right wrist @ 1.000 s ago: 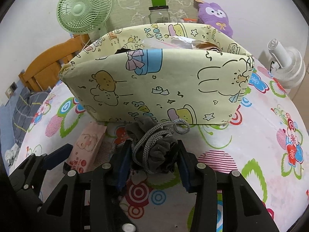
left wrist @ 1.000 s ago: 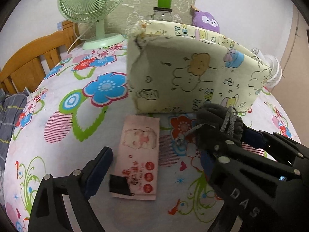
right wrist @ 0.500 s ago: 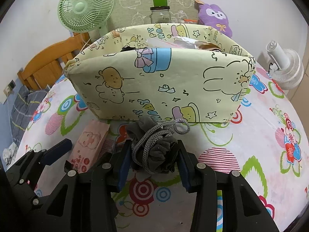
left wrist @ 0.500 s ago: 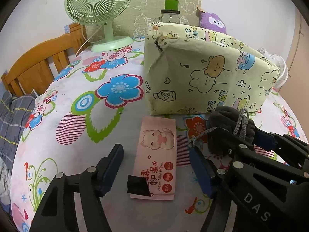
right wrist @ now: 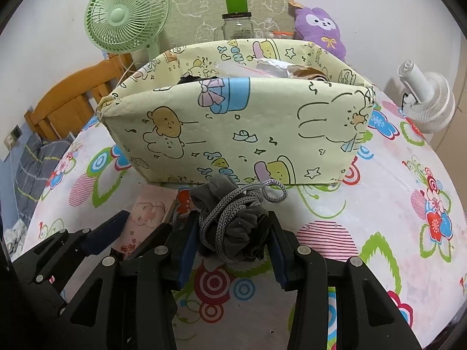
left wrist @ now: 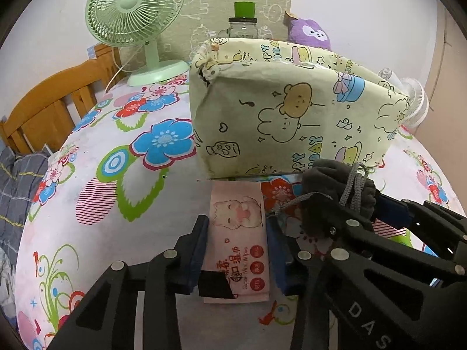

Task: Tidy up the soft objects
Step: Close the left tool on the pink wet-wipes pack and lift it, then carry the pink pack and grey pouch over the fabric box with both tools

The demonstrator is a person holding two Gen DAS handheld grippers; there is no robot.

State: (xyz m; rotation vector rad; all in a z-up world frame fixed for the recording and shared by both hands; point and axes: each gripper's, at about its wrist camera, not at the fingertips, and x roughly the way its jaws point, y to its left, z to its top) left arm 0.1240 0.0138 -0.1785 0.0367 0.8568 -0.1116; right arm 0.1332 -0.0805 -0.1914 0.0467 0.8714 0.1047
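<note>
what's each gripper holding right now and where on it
The right gripper is shut on the grey pouch, squeezing its bunched sides. The left gripper has just been closing and now pinches the wipes pack by its long edges.

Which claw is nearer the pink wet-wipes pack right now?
Left. The left claw straddles the pink wet-wipes pack; its jaws have just been closing. The right claw sits beside it, gripping the grey drawstring pouch.
</note>
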